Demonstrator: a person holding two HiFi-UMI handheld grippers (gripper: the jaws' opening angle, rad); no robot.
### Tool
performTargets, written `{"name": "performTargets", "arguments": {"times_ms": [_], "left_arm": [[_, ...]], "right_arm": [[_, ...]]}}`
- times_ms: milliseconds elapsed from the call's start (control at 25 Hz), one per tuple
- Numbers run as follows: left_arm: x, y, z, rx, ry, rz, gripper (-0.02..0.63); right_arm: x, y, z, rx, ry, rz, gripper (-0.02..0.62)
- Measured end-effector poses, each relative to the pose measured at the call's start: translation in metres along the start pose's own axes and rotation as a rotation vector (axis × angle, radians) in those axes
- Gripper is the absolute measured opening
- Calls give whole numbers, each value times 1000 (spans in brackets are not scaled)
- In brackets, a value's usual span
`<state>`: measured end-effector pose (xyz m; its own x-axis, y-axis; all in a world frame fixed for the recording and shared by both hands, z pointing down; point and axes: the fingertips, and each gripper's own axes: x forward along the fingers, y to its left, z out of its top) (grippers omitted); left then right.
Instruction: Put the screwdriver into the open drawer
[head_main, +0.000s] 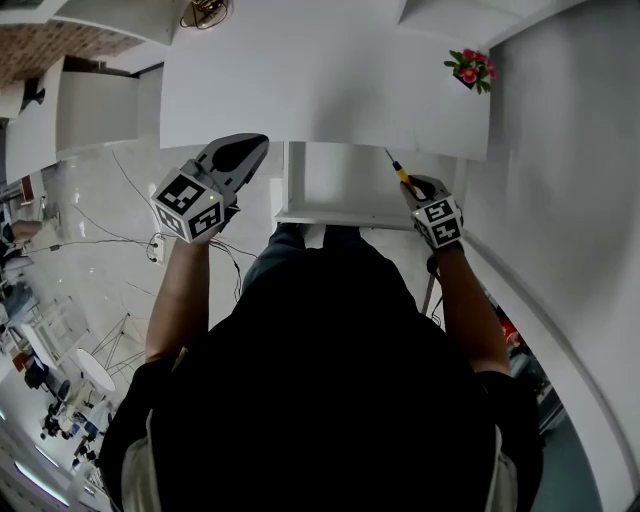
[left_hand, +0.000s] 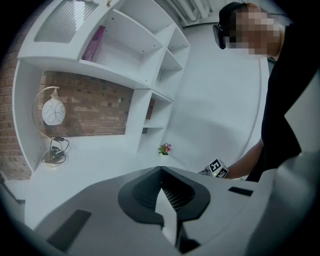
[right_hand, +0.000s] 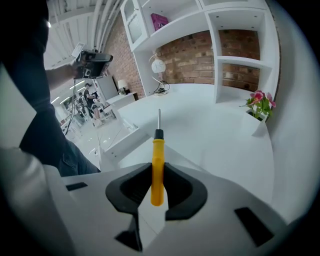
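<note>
A screwdriver (right_hand: 157, 150) with a yellow handle and thin metal shaft is clamped between the jaws of my right gripper (right_hand: 158, 167), its tip pointing forward over the white desk. In the head view the right gripper (head_main: 412, 186) holds the screwdriver (head_main: 398, 170) at the right edge of the open white drawer (head_main: 340, 216), which is pulled out under the desk. The drawer (right_hand: 120, 142) lies left of the tool in the right gripper view. My left gripper (head_main: 256, 146) hangs left of the drawer with its jaws closed on nothing; the left gripper (left_hand: 161, 170) shows its tips meeting.
The white desk (head_main: 320, 80) carries a small pot of pink flowers (head_main: 470, 70) at its far right. White shelves and a round lamp (left_hand: 52, 112) stand along a brick wall. Cables (head_main: 150, 245) trail on the tiled floor to the left.
</note>
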<state>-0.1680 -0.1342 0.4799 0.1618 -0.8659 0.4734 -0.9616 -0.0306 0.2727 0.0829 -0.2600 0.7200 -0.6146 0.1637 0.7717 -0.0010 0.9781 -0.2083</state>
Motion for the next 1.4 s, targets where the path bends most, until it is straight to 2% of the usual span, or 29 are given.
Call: {"name": "performTargets", "arguments": {"times_ms": [480,1080,1400], "left_arm": [[-20,17,-33,-51,14,75,16],[-59,34,-66,-124,50,131,15],[-68,36,-83,-155,73,146,15]], "right_arm": [[52,5,-25,-129,119,73,83],[107,17,-63,-199,274,132,83],[129,20,-69,-196,302,150,83]]}}
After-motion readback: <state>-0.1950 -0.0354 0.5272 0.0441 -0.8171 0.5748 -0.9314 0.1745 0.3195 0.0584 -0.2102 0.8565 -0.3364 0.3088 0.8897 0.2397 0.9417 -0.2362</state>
